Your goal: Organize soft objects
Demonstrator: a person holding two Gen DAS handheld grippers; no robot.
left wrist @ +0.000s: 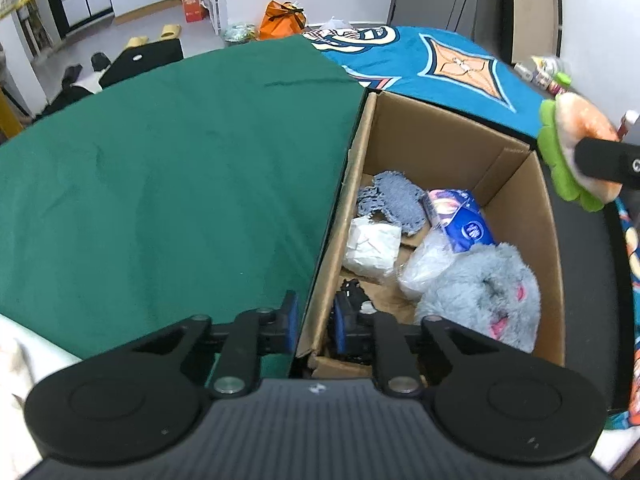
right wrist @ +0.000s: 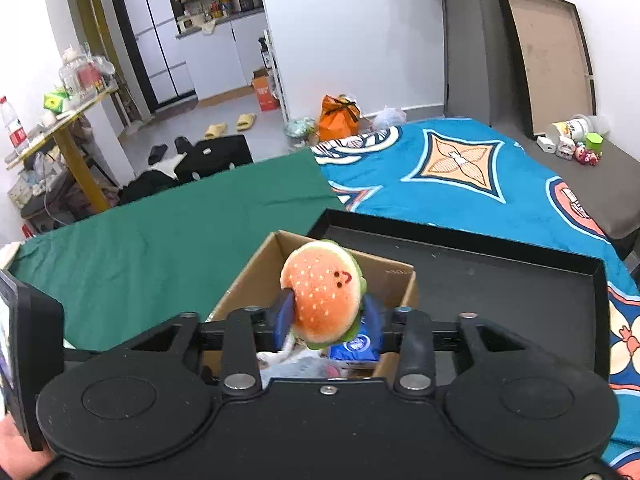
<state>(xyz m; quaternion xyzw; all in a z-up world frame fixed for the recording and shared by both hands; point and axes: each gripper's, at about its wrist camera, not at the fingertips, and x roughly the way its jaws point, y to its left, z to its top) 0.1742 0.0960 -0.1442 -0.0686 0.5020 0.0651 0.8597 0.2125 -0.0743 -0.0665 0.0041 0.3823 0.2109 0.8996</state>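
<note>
We hold the left gripper (left wrist: 314, 322) tipped steeply down over the near left corner of the cardboard box (left wrist: 548, 248), with the box's left wall standing between its blue pads (left wrist: 291, 316). The jaws are narrow, clamped on that wall. The box sits in a black tray (right wrist: 520, 292) on a bed, with a green cloth (left wrist: 160, 184) spread to its left and a blue patterned blanket (right wrist: 460, 176) beyond.

Our right gripper (right wrist: 329, 316) points down at a shallower angle above the box's far right part. The plush burger (right wrist: 324, 292) sits between its blue pads, orange bun toward the camera, green frill behind. Whether the pads press it or only flank it we cannot tell; the jaws stand at middling width. From the left wrist view the burger (left wrist: 576, 148) hangs at the upper right, above the box's right rim, with a black finger across it.

Inside the box lie a grey fluffy plush with pink marks (left wrist: 484, 292), a blue tissue pack (left wrist: 460, 216), a grey knitted cloth (left wrist: 392, 200), a white wad (left wrist: 372, 248) and a clear plastic bag (left wrist: 424, 264). The tissue pack bears a round white logo whose lettering is too small to read. A red carton (right wrist: 266, 92) on the far floor carries print we cannot make out either.
</note>
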